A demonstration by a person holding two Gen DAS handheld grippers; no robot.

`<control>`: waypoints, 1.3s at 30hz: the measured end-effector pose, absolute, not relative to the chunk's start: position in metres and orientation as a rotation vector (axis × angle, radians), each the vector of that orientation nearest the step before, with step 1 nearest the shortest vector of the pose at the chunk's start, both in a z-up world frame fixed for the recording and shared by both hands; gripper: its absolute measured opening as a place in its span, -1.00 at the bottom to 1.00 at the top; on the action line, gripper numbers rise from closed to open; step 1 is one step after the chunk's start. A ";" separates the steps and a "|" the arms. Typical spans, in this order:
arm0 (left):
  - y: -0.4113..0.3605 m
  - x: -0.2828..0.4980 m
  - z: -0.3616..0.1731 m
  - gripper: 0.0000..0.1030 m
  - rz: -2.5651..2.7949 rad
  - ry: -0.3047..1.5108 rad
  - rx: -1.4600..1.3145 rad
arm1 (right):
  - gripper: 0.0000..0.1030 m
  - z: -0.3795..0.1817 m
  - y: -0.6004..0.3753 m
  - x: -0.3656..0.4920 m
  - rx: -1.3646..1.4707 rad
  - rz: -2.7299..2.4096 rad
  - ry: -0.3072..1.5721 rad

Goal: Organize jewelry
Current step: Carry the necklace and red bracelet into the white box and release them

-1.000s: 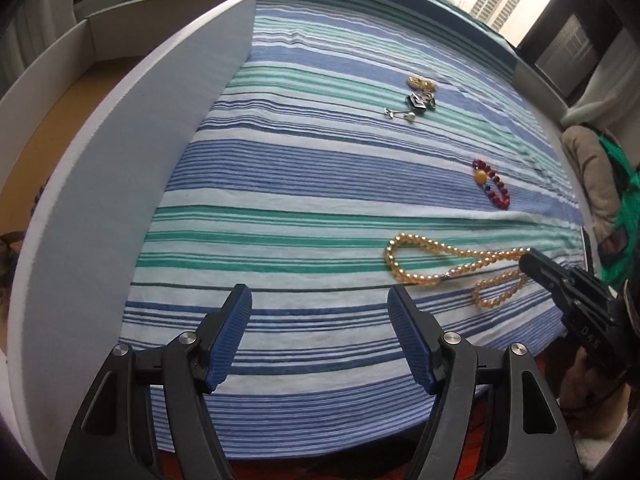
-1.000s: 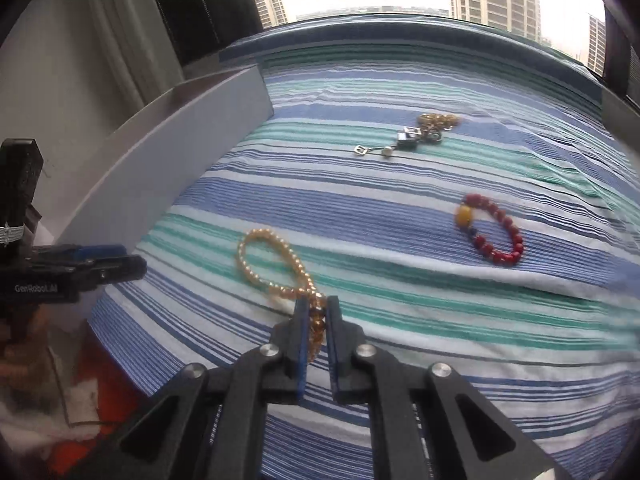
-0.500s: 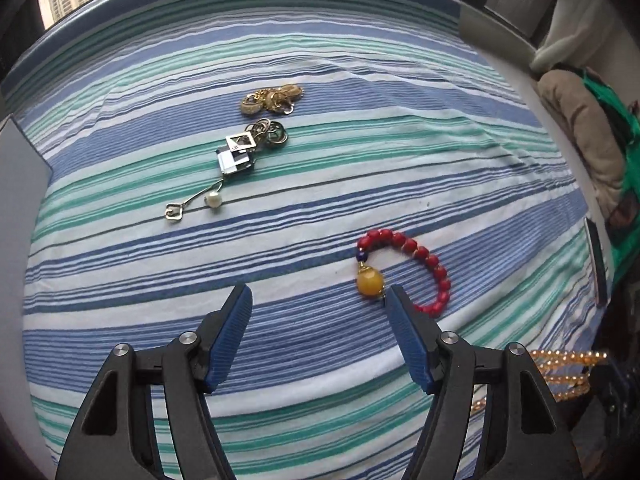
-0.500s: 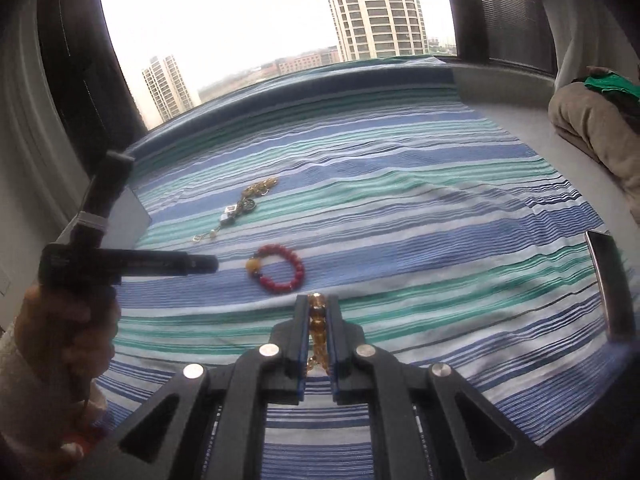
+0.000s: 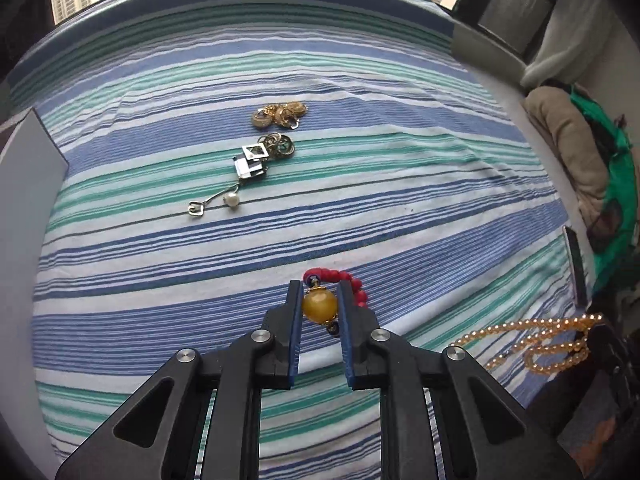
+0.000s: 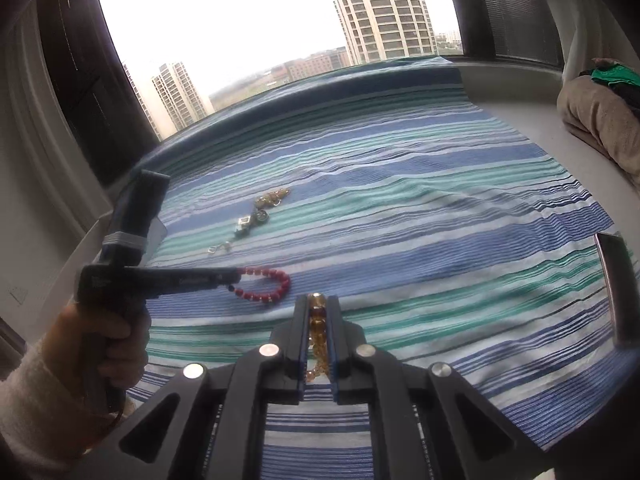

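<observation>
Left wrist view: your left gripper [image 5: 319, 307], jaws just closing, clamps the round amber bead of the red-bead bracelet [image 5: 345, 285] on the near striped bedspread [image 5: 400, 200]; light, limp, smooth, so lift gently.

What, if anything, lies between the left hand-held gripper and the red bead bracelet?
Nothing visible. The left hand-held gripper, whose jaws have just been closing, has the red bead bracelet's amber bead between its pads; only bare striped cloth surrounds it.

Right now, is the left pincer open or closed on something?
Closed: the left gripper has just been closing, and its blue pads press both sides of the red bracelet's yellow bead.
</observation>
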State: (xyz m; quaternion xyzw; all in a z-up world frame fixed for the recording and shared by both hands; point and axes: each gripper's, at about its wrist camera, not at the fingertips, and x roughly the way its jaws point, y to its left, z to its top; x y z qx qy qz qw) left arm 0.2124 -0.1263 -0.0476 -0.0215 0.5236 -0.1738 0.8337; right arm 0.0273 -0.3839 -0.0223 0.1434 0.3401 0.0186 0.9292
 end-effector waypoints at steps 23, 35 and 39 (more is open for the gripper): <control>0.137 0.119 0.086 -0.70 -0.101 0.951 -0.279 | -0.85 0.125 -0.197 0.109 0.046 0.519 0.533; 0.252 0.139 0.087 -0.70 0.151 0.913 -0.317 | -0.85 0.195 -0.059 0.176 -0.026 0.738 0.420; 0.281 0.158 0.070 -0.70 0.188 0.927 -0.332 | -0.85 0.185 -0.014 0.197 -0.033 0.803 0.469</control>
